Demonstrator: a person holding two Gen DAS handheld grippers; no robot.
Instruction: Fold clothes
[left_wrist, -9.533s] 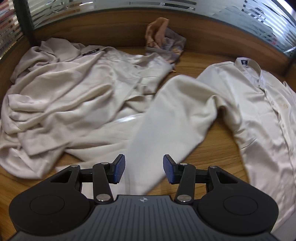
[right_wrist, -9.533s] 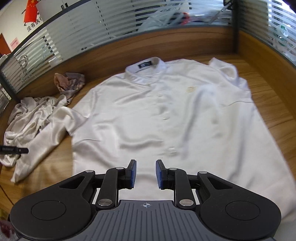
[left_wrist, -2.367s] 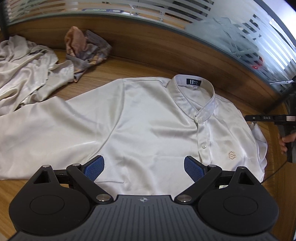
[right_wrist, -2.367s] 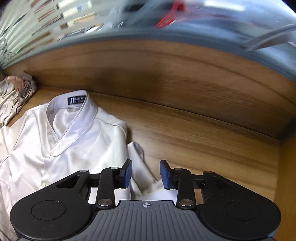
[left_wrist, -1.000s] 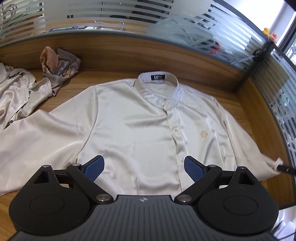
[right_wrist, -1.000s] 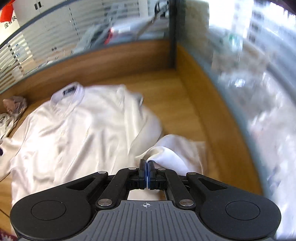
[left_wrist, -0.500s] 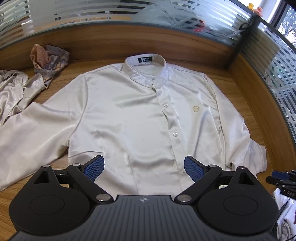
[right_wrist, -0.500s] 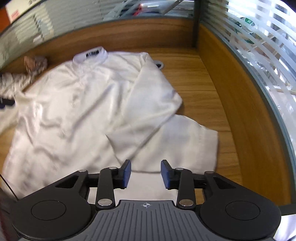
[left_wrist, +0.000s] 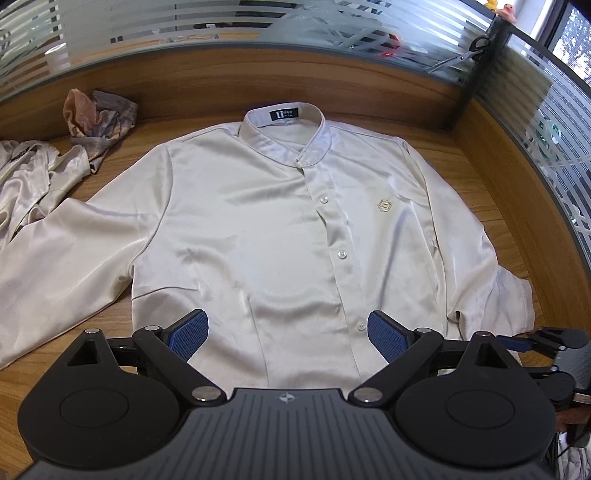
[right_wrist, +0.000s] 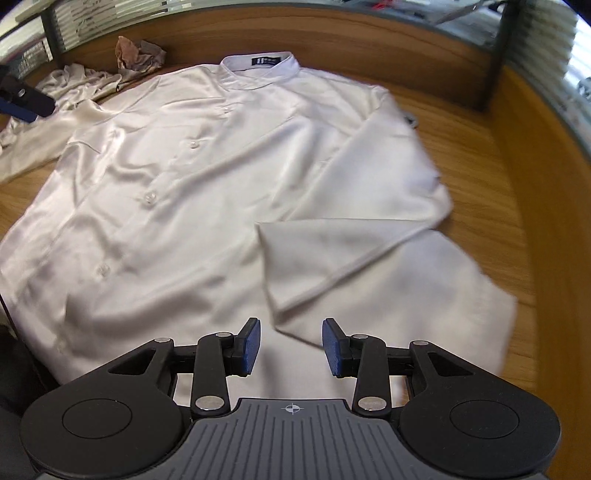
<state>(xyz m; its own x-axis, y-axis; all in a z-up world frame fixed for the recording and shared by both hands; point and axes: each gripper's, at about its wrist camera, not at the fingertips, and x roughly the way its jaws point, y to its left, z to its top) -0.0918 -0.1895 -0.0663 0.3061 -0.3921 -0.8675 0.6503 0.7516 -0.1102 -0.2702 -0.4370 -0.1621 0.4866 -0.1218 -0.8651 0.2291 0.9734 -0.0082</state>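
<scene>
– Satin band-collar shirt (left_wrist: 258, 206) lies buttoned, front up, on wooden desk (right_wrist: 476, 155). Grippers?
– Left gripper (left_wrist: 286, 334) wide, right gripper (right_wrist: 290, 345) part-open, both empty. Right sleeve (right_wrist: 369, 229) bent back w/ cuff near hem; pinch cuff edge only, lay flat.

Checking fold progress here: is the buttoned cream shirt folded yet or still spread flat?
Mostly spread: the shirt lies face up, collar away from the grippers, one sleeve stretched out. Only the other sleeve is doubled back.
</scene>
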